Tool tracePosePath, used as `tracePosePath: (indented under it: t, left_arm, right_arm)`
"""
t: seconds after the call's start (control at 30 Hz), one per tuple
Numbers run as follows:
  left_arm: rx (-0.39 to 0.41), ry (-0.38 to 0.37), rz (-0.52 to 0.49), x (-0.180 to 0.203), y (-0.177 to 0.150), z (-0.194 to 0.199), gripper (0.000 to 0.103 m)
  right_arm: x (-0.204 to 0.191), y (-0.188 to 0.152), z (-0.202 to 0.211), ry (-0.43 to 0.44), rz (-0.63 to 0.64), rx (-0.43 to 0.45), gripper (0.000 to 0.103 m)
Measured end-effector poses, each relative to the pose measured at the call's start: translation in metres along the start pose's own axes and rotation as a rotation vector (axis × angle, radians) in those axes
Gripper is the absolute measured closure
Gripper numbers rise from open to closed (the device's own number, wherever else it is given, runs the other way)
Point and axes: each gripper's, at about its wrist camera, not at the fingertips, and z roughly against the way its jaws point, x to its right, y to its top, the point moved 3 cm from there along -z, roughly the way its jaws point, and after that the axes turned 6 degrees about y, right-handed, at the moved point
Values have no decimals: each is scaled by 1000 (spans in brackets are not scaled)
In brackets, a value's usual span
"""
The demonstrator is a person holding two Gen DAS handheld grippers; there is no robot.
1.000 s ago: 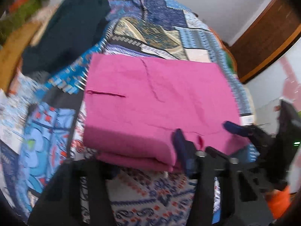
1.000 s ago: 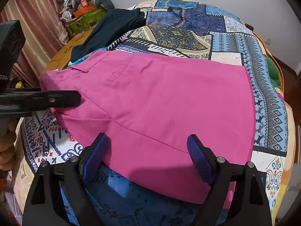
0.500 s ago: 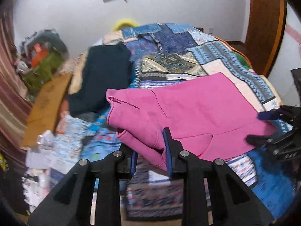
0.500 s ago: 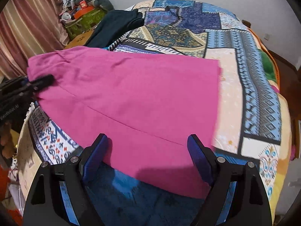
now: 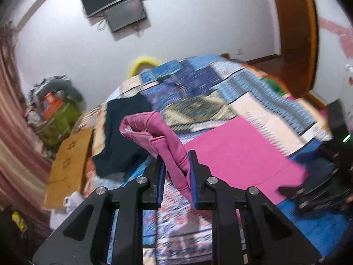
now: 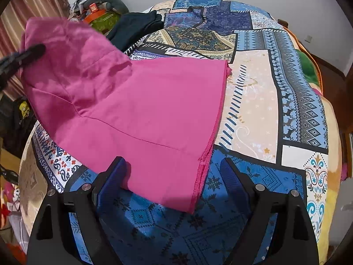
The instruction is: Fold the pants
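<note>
The pink pants (image 6: pixel 154 101) lie folded on the patchwork bedspread (image 6: pixel 253 101). My left gripper (image 5: pixel 176 161) has a bunched waist end of the pants (image 5: pixel 231 150) between its blue pads. Its jaws are closing on the cloth and hold that end raised off the bed. In the right wrist view the left gripper's black fingers (image 6: pixel 24 53) show at the far left with the lifted cloth. My right gripper (image 6: pixel 171 163) stands open and low over the bed, with the pants' hem corner lying between its fingers, untouched by the pads. It appears at the right edge of the left wrist view, right gripper (image 5: pixel 308 190).
A dark garment (image 6: pixel 134 26) lies on the bed behind the pants. Left of the bed are a cardboard box (image 5: pixel 68 161), a green bag with clutter (image 5: pixel 57 114) and a curtain (image 5: pixel 13 132). A screen (image 5: pixel 117 2) hangs on the wall; a wooden door (image 5: pixel 293 33) stands at right.
The left gripper closed on the pants' waist end and rose, lifting and bunching it. The pants' right edge slid left across the bed. The right gripper stayed put.
</note>
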Motion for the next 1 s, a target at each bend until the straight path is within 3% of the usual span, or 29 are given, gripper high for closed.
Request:
tracePosePath:
  t: [0.13, 0.23, 0.37, 0.53, 0.73, 0.8, 0.93, 1.0]
  left_arm:
    - [5, -126, 16, 17, 21, 5, 88]
    - [20, -142, -7, 34, 28, 6, 89]
    - [-9, -219, -14, 53, 32, 1, 90]
    - [-135, -387, 44, 67, 30, -19, 90]
    - [-223, -477, 79, 80, 21, -34, 89]
    - [-241, -486, 78, 82, 19, -35, 82]
    - [-224, -487, 54, 81, 16, -25, 46]
    - [-199, -485, 48, 78, 18, -19, 43]
  right_arm:
    - [1, -2, 1, 7, -5, 6, 18]
    - [2, -3, 1, 11, -9, 12, 18]
    - [3, -3, 2, 16, -6, 14, 18]
    - [2, -3, 1, 18, -5, 15, 18]
    - [1, -4, 1, 21, -7, 18, 18]
    - [1, -3, 1, 23, -9, 17, 18]
    - [0, -3, 0, 23, -11, 18, 18]
    - [1, -2, 0, 24, -13, 18, 18]
